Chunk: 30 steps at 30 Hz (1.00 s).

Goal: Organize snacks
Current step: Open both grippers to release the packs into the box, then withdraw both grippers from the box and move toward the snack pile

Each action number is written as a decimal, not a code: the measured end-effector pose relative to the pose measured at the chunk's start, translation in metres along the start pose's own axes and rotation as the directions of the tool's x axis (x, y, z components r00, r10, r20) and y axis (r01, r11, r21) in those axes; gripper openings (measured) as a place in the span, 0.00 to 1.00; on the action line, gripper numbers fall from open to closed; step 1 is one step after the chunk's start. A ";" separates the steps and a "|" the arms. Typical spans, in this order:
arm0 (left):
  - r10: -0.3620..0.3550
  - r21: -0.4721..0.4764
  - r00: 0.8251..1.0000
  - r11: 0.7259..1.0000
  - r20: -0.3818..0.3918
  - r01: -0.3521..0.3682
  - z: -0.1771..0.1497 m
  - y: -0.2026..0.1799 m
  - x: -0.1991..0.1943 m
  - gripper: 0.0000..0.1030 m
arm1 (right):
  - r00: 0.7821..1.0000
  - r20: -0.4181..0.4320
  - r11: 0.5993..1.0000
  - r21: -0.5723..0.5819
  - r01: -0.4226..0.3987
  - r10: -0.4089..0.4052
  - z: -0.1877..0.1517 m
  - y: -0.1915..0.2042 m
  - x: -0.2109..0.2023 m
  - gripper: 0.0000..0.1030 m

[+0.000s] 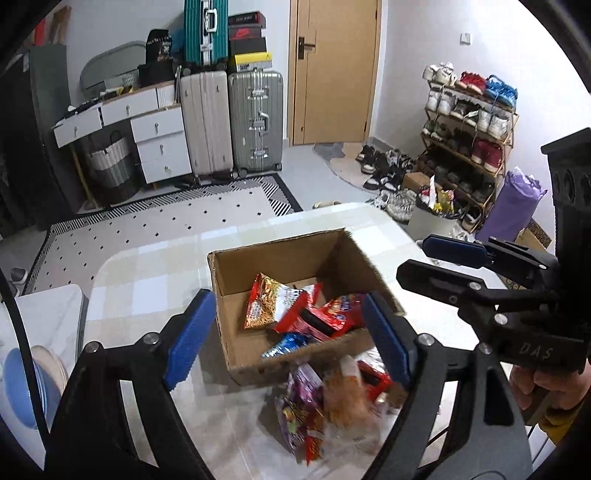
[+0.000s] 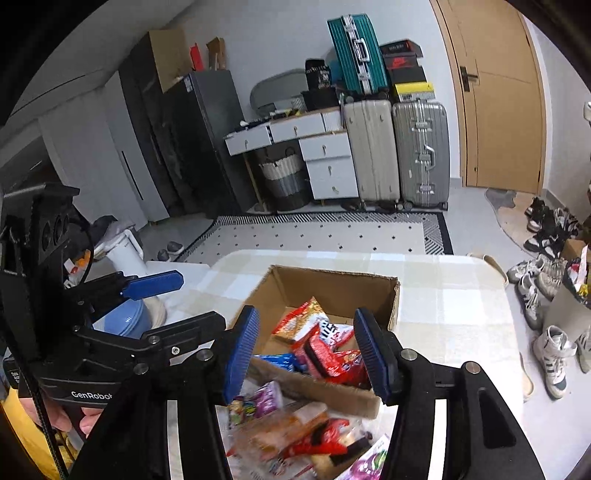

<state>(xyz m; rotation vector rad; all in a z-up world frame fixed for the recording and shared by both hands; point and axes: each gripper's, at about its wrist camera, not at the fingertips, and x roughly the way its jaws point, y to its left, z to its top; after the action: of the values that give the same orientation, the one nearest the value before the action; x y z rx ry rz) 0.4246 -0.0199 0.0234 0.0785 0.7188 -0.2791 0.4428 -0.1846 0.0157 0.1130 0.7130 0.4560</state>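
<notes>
Blue pads of the left gripper (image 1: 288,332) stand wide apart, nothing between them; the right gripper (image 2: 306,350) is also parted and empty. Both hang above an open box (image 1: 236,288) holding snack packets (image 1: 295,310). A blurred pile (image 2: 295,432) lies on the table (image 1: 147,266) just before it.

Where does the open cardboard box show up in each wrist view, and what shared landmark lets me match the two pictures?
Left wrist: the cardboard box sits at centre, just beyond the blue pads, snack packets inside.
Right wrist: the cardboard box sits at centre, slightly right, angled, behind the pads.
Shared landmark: the teal suitcase stacked atop the upright suitcases against the far wall.
</notes>
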 end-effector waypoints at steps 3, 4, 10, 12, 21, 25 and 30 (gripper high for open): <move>-0.023 -0.020 0.999 1.000 0.027 0.024 -0.005 -0.005 -0.034 0.78 | 0.999 0.039 1.000 0.000 -0.019 0.019 -0.004 0.009 -0.029 0.62; -0.029 -0.030 0.999 0.999 0.041 0.030 -0.007 -0.007 -0.049 0.79 | 0.998 0.051 1.000 0.003 -0.027 0.027 -0.006 0.012 -0.038 0.64; 0.014 -0.032 0.984 0.999 0.180 -0.009 -0.028 -0.024 -0.137 0.85 | 0.988 0.145 0.997 -0.055 -0.048 0.055 -0.030 0.045 -0.099 0.77; 0.039 -0.047 0.976 0.998 0.214 -0.030 -0.040 -0.027 -0.161 0.98 | 0.980 0.190 0.995 -0.082 -0.049 0.064 -0.043 0.056 -0.120 0.85; 0.120 -0.165 0.920 0.984 0.373 -0.062 -0.128 -0.023 -0.245 1.00 | 0.948 0.317 0.974 -0.217 0.061 0.011 -0.127 0.103 -0.181 0.99; 0.130 -0.179 0.942 0.981 0.308 -0.077 -0.162 -0.019 -0.239 0.99 | 0.952 0.305 0.969 -0.237 0.076 0.000 -0.163 0.111 -0.182 0.99; 0.128 -0.177 0.966 0.980 0.227 -0.088 -0.202 -0.021 -0.205 1.00 | 0.960 0.280 0.977 -0.200 0.068 -0.009 -0.201 0.108 -0.175 0.99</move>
<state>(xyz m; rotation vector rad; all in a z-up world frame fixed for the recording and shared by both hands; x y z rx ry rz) 0.1424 0.0402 0.0071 -0.0733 0.4955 -0.1197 0.1566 -0.1757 -0.0030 -0.0344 0.3878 0.4637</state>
